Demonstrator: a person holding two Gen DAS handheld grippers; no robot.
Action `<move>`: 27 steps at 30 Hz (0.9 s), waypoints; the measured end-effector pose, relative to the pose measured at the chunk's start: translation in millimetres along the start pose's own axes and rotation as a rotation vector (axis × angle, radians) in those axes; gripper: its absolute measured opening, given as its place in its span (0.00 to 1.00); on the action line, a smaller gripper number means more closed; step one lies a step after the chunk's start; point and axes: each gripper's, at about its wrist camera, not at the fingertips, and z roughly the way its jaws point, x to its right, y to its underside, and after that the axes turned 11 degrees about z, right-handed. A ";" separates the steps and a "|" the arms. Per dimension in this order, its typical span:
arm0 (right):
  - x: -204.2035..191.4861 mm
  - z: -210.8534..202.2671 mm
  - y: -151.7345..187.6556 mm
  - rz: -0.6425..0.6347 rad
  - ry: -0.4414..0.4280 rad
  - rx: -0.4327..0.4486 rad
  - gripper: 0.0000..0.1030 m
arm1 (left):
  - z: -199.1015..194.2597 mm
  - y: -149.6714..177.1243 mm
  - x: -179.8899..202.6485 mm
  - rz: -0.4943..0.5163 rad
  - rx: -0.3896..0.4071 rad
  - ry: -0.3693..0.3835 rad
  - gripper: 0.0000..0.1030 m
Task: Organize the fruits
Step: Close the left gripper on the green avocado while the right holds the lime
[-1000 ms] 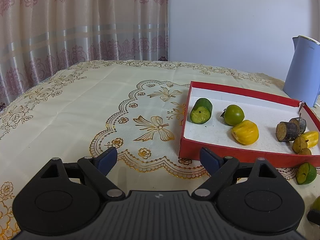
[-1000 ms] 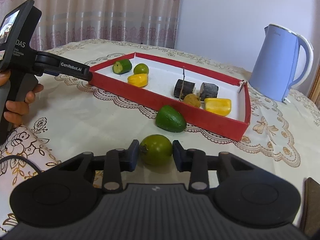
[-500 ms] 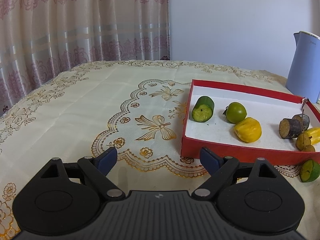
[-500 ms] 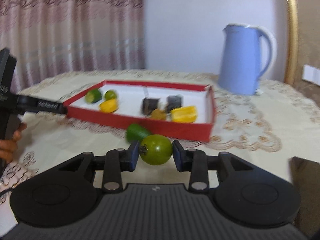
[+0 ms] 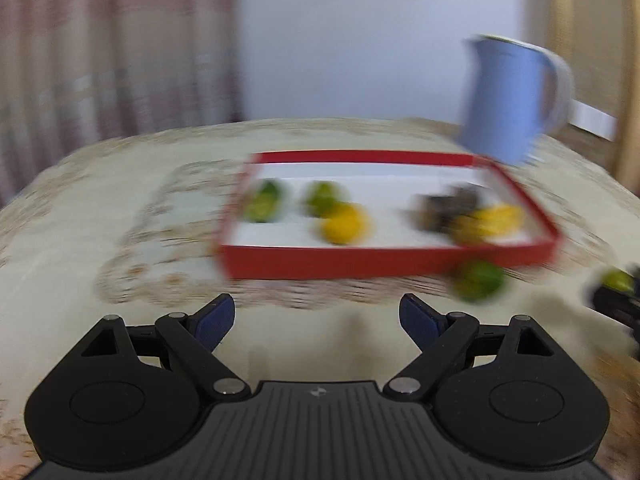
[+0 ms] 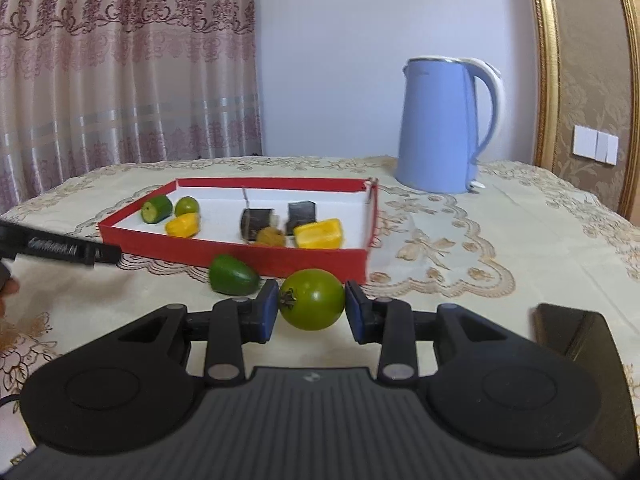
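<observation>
Two hand-held grippers face a red tray [image 6: 240,246] of fruit: the right gripper [image 6: 312,307] clamps a green tomato [image 6: 313,299], the left gripper [image 5: 316,316] spread wide, holding nothing.

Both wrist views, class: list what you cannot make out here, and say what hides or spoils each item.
1. Left wrist view: motion blur smears the fruits in the red tray, so their kinds are unreadable.
2. Left wrist view: the right claw is cut off by the frame edge.
3. Right wrist view: the dark object at lower right is part hidden behind the claw body.
4. Right wrist view: the left claw shows side-on only; its opening is unreadable.
</observation>
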 end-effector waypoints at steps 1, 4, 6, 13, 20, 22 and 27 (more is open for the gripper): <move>2.1 -0.9 -0.3 0.006 -0.004 0.002 0.33 | -1.8 -2.3 14.2 0.039 0.012 0.025 0.87; 5.9 -2.7 0.1 0.001 0.010 0.007 0.33 | -2.0 -11.7 46.3 0.111 0.041 0.044 0.87; 10.2 -4.1 0.0 0.019 0.008 0.008 0.33 | 2.8 -20.8 60.2 0.127 0.038 0.041 0.87; 19.4 -6.3 -0.6 0.070 -0.009 0.020 0.33 | 36.2 -39.2 82.5 0.080 -0.044 0.042 0.87; 20.8 -7.7 -0.2 0.082 -0.023 0.027 0.33 | 52.6 -43.1 101.0 0.104 -0.070 0.013 0.76; 19.9 -7.6 0.0 0.077 -0.024 0.028 0.33 | 58.5 -45.4 103.9 0.111 -0.087 0.011 0.62; 22.1 -8.6 0.1 0.087 -0.028 0.030 0.33 | 65.0 -43.7 109.0 0.123 -0.108 0.042 0.43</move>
